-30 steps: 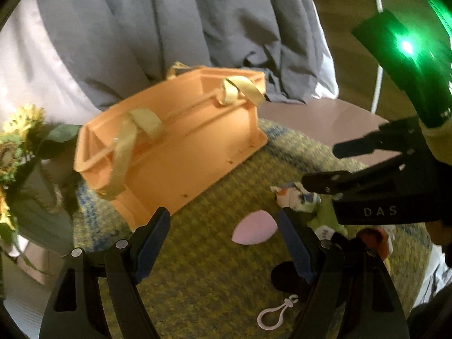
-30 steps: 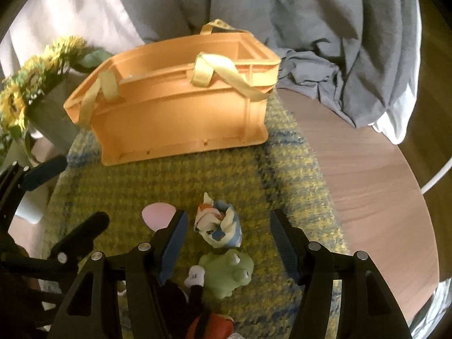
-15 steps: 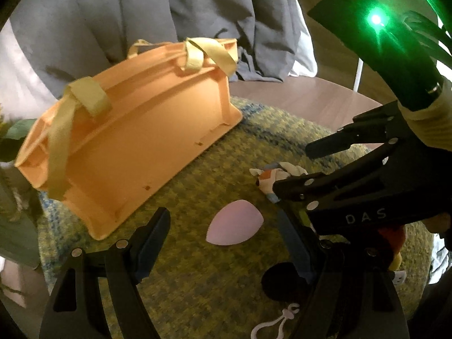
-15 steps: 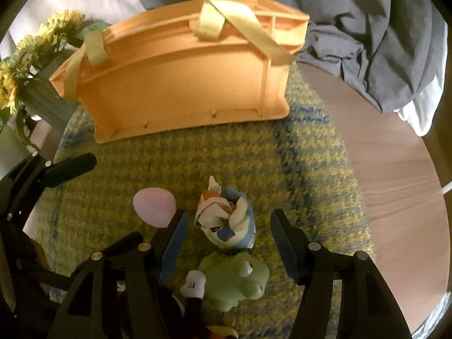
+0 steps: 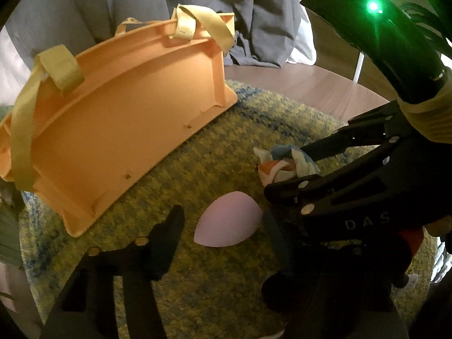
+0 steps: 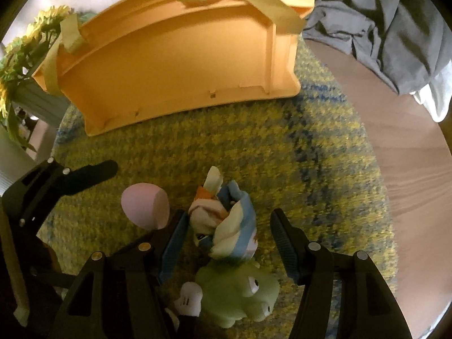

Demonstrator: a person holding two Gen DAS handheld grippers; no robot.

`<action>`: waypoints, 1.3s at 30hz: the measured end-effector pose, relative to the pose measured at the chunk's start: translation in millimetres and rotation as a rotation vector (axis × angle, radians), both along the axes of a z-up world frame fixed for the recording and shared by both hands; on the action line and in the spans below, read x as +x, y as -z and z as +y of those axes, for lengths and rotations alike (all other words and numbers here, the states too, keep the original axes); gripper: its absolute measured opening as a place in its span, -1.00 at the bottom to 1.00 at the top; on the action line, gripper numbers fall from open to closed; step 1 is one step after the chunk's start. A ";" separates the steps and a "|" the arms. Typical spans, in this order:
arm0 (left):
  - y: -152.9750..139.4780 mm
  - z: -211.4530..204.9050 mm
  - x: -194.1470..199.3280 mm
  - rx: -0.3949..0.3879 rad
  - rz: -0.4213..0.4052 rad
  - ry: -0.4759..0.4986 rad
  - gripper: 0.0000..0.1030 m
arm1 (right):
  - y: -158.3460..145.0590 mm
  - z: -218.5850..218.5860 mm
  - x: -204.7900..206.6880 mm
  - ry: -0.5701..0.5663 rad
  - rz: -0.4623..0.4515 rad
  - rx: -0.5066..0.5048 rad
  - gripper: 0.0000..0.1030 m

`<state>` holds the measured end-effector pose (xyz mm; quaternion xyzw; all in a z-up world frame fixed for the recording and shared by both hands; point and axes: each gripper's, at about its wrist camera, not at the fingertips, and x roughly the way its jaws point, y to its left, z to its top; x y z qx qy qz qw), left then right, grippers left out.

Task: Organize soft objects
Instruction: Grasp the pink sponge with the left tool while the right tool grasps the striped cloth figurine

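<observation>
An orange basket [image 5: 118, 130] with yellow straps stands at the back of a yellow-blue mat [image 5: 214, 152]; it also shows in the right wrist view [image 6: 180, 65]. My left gripper [image 5: 223, 223] is open with a pink egg-shaped sponge [image 5: 228, 223] between its fingers, on the mat. My right gripper [image 6: 228, 231] is open around a blue, white and orange plush [image 6: 223, 226], which lies on the mat. A green frog plush [image 6: 240, 296] lies just behind it, near the camera. The pink sponge [image 6: 145, 206] sits left of my right gripper.
Grey cloth [image 6: 381, 22] is piled behind the basket. Yellow flowers in a pot [image 6: 19, 65] stand at the left. The round wooden table [image 6: 409, 147] shows bare at the right. A red and black plush [image 5: 412, 237] lies under the right gripper.
Both grippers have moved forward and down. The pink sponge now lies between the left fingers, and the blue plush lies between the right fingers. Both stay open.
</observation>
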<state>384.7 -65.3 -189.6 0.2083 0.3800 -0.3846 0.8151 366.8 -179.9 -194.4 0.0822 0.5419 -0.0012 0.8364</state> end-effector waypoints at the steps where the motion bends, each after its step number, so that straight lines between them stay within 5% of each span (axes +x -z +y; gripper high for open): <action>1: 0.4 0.0 -0.2 -0.004 0.008 0.003 -0.07 | 0.6 0.2 0.0 -0.002 0.001 -0.002 0.02; 13: -11.0 11.0 -4.6 -0.040 0.016 -0.070 -0.15 | -6.6 2.6 -5.4 0.015 -0.020 -0.012 -0.12; 39: -103.5 62.7 -27.2 -0.224 -0.116 -0.278 -0.15 | -86.4 18.3 -39.1 0.094 -0.255 -0.008 -0.12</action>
